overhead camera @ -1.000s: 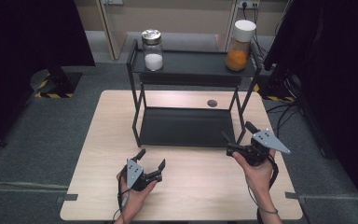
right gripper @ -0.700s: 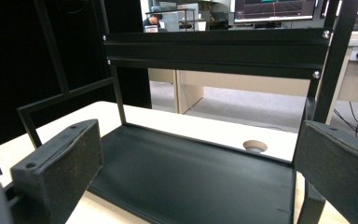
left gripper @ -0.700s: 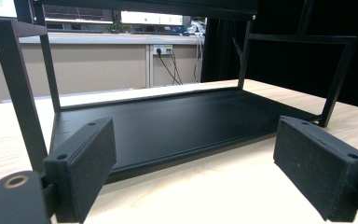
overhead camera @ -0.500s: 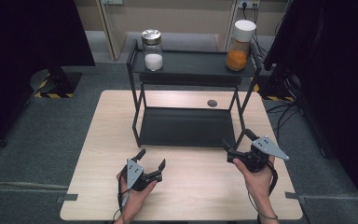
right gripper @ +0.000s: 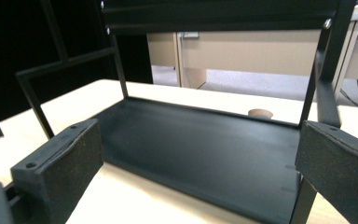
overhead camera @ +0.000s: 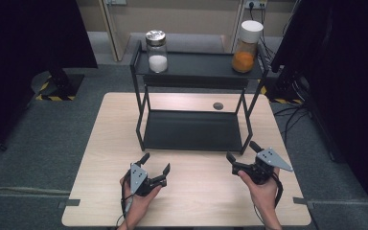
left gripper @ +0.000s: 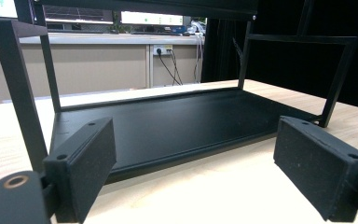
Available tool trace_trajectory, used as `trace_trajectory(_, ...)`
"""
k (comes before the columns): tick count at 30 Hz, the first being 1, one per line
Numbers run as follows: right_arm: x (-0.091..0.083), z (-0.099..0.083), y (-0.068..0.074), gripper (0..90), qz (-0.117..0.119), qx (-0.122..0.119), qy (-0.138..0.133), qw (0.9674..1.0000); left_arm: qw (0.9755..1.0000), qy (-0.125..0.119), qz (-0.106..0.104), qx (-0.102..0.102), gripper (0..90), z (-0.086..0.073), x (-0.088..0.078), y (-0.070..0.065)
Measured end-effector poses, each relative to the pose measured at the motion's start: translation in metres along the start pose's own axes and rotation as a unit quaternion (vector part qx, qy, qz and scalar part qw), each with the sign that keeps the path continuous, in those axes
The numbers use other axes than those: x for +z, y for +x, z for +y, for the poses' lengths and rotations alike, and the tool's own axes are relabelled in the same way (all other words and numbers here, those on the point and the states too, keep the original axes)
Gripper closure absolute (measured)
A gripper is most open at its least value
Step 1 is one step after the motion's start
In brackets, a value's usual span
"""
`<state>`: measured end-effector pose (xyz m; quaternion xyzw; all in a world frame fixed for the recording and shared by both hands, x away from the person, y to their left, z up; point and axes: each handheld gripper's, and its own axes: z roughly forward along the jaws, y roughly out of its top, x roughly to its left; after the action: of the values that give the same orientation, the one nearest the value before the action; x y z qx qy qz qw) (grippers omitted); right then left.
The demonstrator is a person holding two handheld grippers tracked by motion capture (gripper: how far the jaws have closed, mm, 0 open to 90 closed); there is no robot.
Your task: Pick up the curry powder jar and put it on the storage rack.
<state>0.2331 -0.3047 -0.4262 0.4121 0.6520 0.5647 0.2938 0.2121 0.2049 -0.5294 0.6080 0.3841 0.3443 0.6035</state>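
A black two-level metal rack [overhead camera: 194,129] stands on the wooden table [overhead camera: 105,143]. On its top shelf a glass jar of white powder [overhead camera: 157,51] stands at the left and a white-lidded jar of orange powder [overhead camera: 247,47] at the right. My left gripper [overhead camera: 155,166] rests open near the front edge, nothing between its pads [left gripper: 81,161]. My right gripper [overhead camera: 243,153] is open just in front of the rack's front right leg, pads [right gripper: 60,168] apart and bare. Both gripper views look into the rack's bare lower shelf [left gripper: 168,123] [right gripper: 205,149].
A small dark round disc [overhead camera: 217,106] lies on the table behind the rack, seen as a brown disc [right gripper: 260,113] in the right gripper view. Dark curtains and stands flank the table. Cables run on the floor at the right.
My right gripper has drawn back toward the table's front edge and slightly lower. The left gripper has stayed put.
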Motion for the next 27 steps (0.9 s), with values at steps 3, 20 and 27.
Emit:
trace_trajectory(3, 0.0, -0.007, 0.001, 1.2, 0.002, 0.004, 0.008, 1.0, 1.0, 0.0, 0.0, 0.0, 12.2, 0.0, 0.0, 0.0)
trace_trajectory(20, -0.003, -0.037, 0.0, 1.4, 0.001, 0.018, 0.035, 0.9992, 1.0, -0.002, -0.001, 0.001, 12.2, -0.001, 0.0, -0.001)
trace_trajectory(27, -0.004, -0.047, 0.0, 1.4, -0.001, 0.025, 0.041, 0.9988, 1.0, -0.002, -0.001, 0.002, 12.1, -0.001, 0.0, -0.001)
